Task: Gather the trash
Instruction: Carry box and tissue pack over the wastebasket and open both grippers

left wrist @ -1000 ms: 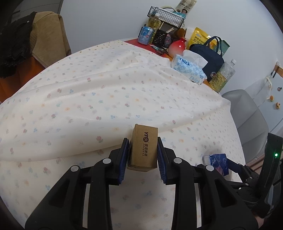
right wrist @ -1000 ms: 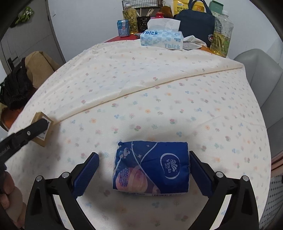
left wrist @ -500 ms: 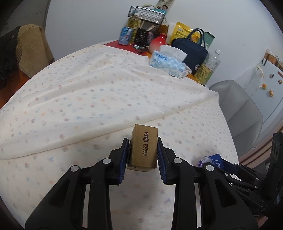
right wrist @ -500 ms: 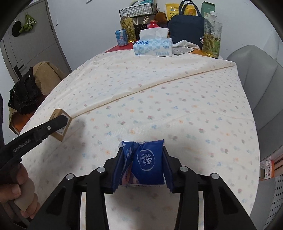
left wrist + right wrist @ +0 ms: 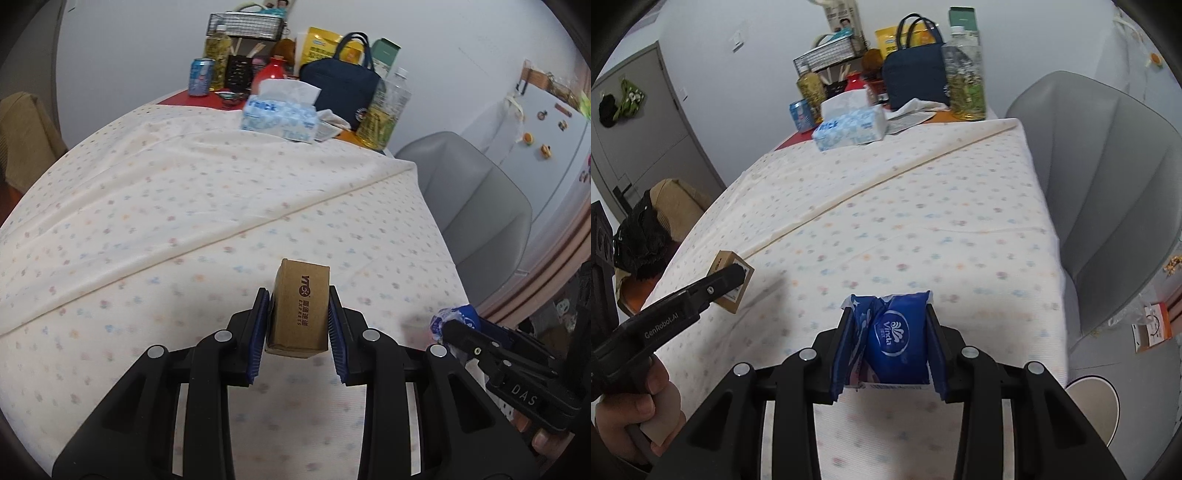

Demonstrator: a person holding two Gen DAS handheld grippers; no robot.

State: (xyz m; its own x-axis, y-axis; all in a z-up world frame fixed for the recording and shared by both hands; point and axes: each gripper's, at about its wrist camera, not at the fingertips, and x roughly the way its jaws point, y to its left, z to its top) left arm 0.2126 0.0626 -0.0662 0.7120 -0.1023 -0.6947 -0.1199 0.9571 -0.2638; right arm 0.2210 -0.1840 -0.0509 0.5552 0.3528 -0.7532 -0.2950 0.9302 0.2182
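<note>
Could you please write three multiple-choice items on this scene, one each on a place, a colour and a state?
1. Where is the tissue box?
A. at the table's far end, by the navy bag
B. on the grey chair
C. between the left jaws

2. What colour is the packet in the right gripper?
A. red
B. blue
C. green

3. What state is the left gripper in?
A. open and empty
B. shut on a can
C. shut on the cardboard box

Answers:
1 A, it sits among the far clutter.
2 B, a blue wrapper shows.
3 C, both pads press the box's sides.
</note>
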